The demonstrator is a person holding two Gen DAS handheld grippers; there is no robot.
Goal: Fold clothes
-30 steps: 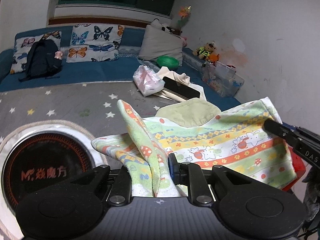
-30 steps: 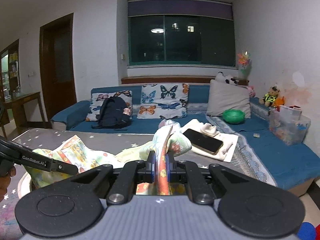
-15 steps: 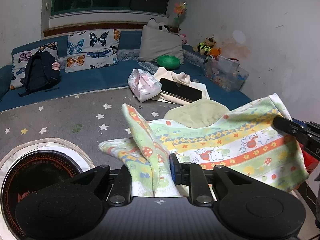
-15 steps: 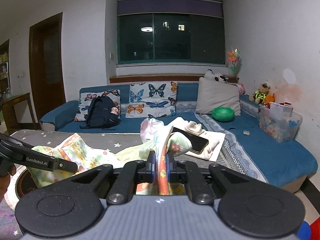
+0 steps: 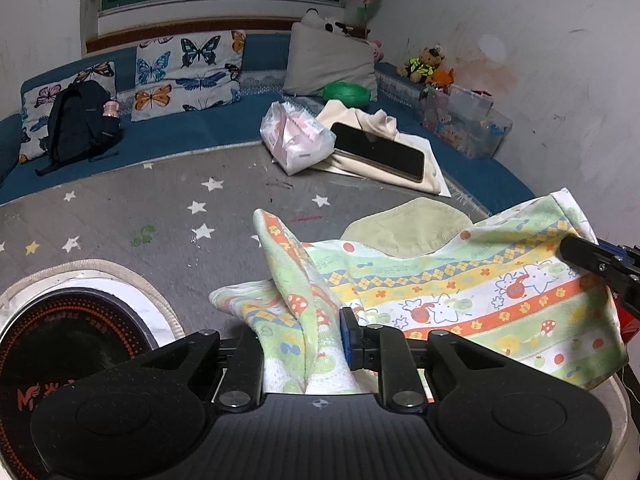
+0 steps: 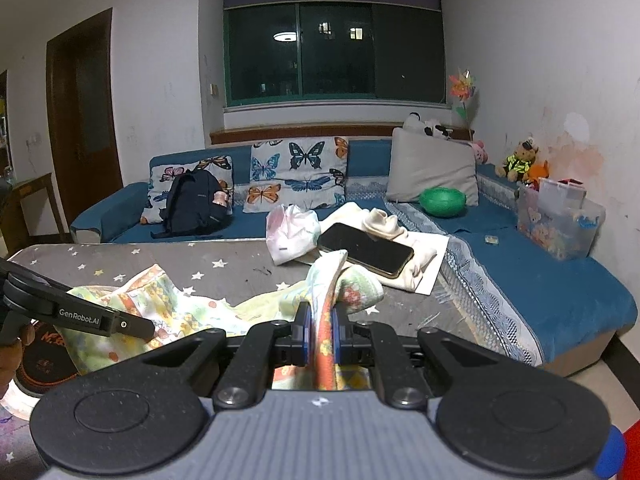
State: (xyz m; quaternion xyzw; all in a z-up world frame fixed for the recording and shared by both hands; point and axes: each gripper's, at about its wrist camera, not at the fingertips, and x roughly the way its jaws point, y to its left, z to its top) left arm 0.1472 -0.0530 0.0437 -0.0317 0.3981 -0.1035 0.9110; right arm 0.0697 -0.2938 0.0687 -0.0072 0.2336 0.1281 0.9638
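Over the grey star-print table [image 5: 168, 216] the patterned garment [image 5: 472, 292] hangs stretched, left gripper [image 5: 302, 340] and right gripper [image 6: 320, 330] each pinched closed on an edge, so folding looks barely begun, with creasing and laying flat left.

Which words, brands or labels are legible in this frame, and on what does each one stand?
"GenRobot.AI": white lettering on the black arm of the left tongs, seen in the right wrist view.
Orange logo beginning with an "M", followed by characters too cut off to read: on the round black disc at lower left.
Print on the patterned garment and on the plastic packet: too small to read.
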